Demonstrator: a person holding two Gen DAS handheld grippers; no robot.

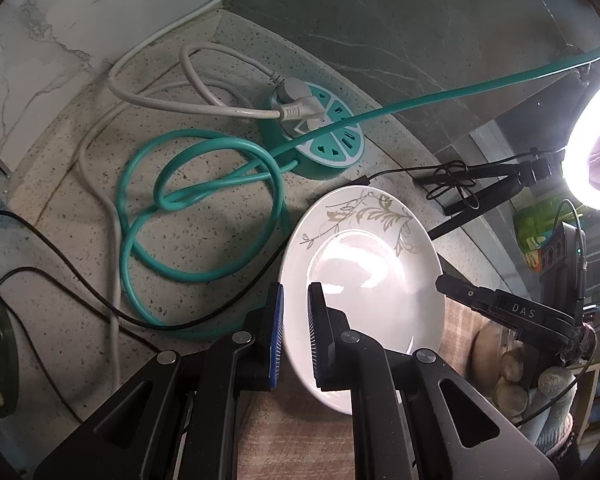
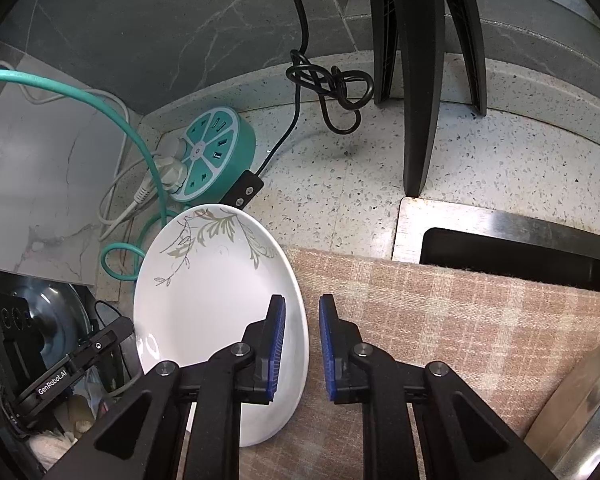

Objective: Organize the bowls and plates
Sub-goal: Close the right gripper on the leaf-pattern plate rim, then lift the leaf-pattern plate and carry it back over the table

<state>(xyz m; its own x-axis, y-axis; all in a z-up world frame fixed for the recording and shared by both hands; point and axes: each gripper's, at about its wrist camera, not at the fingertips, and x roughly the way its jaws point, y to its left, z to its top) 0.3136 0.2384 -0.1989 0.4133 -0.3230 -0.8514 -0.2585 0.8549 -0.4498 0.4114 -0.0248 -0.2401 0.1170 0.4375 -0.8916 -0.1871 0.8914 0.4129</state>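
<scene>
A white plate (image 1: 376, 280) with a grey-green leaf pattern is held between both grippers above the counter and a checked cloth (image 2: 440, 320). My left gripper (image 1: 296, 340) has its blue-padded fingers either side of the plate's left rim, shut on it. My right gripper (image 2: 302, 348) straddles the plate's (image 2: 212, 300) right rim; its left pad lies over the plate and the right pad stands a little off the edge. The right gripper's finger also shows in the left wrist view (image 1: 500, 308).
A teal round power strip (image 1: 320, 128) with white and teal cables (image 1: 204, 184) lies on the speckled counter behind the plate. A lit ring light (image 1: 596, 140) on a black tripod (image 2: 420, 80) stands at the right. A sink (image 2: 520, 248) opens beyond the cloth.
</scene>
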